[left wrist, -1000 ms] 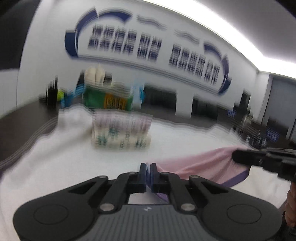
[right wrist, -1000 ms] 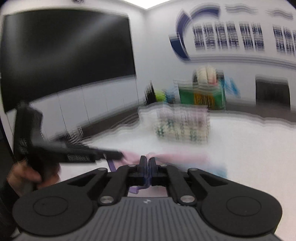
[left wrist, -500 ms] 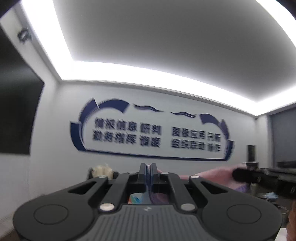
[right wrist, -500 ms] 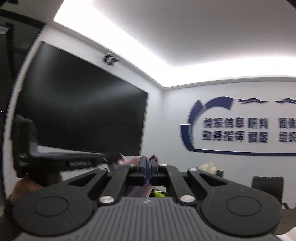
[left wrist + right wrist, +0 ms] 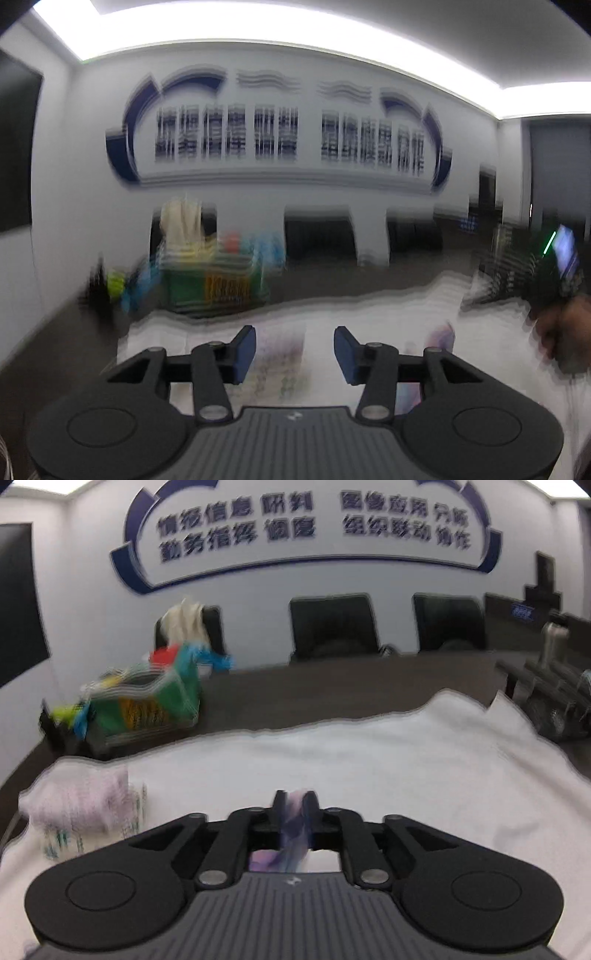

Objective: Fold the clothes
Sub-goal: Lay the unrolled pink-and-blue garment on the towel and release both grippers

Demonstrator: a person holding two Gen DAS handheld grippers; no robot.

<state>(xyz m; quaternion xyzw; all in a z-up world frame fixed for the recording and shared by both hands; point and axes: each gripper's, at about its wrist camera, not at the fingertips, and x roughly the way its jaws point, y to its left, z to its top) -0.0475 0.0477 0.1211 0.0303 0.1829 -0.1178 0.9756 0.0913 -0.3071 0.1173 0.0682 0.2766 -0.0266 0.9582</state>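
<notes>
While spread wide and empty, left tongs point(image 5: 294, 349) over white cloth point(image 5: 388, 314) on tabletop point(image 5: 332, 275). Ahead and left of right tongs point(image 5: 294, 805), folded patterned stack point(image 5: 83, 816). Right tongs clamped on purple-pink garment point(image 5: 293, 830).

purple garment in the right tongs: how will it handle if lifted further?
Probably floppy: the purple garment bunches into a thin strip in the right tongs. Likely light, being thin fabric. It could slip, since only a narrow fold is pinched.

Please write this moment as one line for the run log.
left tongs: open, empty | right tongs: shut on purple garment | white cloth: spread on table
</notes>
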